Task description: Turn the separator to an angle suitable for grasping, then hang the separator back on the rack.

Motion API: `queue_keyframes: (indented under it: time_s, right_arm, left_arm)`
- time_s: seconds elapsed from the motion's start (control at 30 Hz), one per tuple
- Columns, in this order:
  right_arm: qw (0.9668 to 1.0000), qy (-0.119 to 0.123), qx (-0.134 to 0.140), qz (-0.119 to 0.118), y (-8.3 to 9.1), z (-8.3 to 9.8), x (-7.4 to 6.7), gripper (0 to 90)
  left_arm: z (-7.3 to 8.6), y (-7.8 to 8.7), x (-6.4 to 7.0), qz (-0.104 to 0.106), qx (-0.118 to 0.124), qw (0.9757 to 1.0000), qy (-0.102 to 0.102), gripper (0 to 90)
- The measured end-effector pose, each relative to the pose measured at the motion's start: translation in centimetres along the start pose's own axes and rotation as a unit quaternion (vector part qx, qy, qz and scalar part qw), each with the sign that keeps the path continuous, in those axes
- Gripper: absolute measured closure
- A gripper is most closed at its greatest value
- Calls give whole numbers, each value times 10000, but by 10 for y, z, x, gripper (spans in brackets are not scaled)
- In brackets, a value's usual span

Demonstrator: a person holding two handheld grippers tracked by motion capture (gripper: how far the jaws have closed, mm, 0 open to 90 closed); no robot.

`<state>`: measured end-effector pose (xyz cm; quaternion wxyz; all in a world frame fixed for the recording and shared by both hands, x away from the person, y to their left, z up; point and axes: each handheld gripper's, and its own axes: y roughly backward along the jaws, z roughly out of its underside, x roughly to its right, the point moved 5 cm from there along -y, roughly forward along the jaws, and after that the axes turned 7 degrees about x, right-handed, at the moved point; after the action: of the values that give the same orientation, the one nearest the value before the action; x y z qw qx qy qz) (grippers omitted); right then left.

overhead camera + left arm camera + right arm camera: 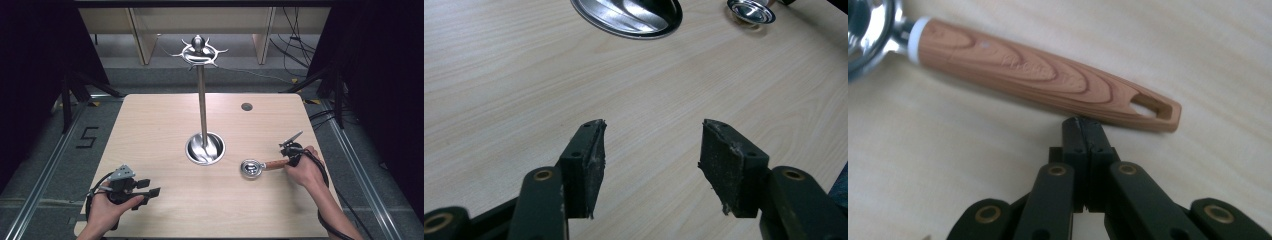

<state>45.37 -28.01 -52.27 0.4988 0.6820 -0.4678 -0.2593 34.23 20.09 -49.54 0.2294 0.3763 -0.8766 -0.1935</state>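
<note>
The wooden-handled strainer (1048, 75) lies at right of centre on the surface (165, 120), right tongs (1082, 125) closed empty beside its handle, left tongs (651, 150) open.

Desk (165, 210): pale wood-grain surface, smooth, low sheen. Stand (202, 100): polished metal pole, hooked crown and dished base, all mirror-bright. Small strainer (251, 168): glossy metal bowl; its handle (1048, 75) has a printed-looking brown wood grain, satin finish, and a white collar at the bowl end. Left gripper (651, 155): matt black jaws faced with rough, frayed black padding; brass-coloured pivot bushings. Right gripper (1083, 125): same matt black finish.
</note>
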Motion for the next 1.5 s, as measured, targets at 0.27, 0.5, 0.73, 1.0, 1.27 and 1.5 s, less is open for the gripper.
queue_keyframes:
  time_s: [0.27, 0.5, 0.73, 1.0, 1.27, 1.5]
  right_arm:
    - [9962, -782, 348, -141, -8, -24, 8, 899]
    - [9843, -1609, 689, -241, 7, -20, 5, 696]
    - [9606, -2698, 464, -484, 18, -24, -2, 603]
    - [9418, -3303, 217, -582, 5, -24, 1, 324]
    - [9340, -3543, 12, -465, -6, -35, -6, 320]
    - [9446, -3270, -7, -267, -11, -42, -5, 316]
  left_arm:
    - [-1, -1, -1, 7, 5, 10000, -13, 427]
    - [0, -1, 0, -3, -9, 10000, -14, 427]
    - [-1, 0, 1, -21, 30, 10000, -19, 425]
    - [0, -2, 2, -10, -12, 10000, -45, 422]
    - [-1, -2, 2, 52, 26, 10000, -15, 421]
    - [0, -1, 2, 38, -8, 10000, -51, 420]
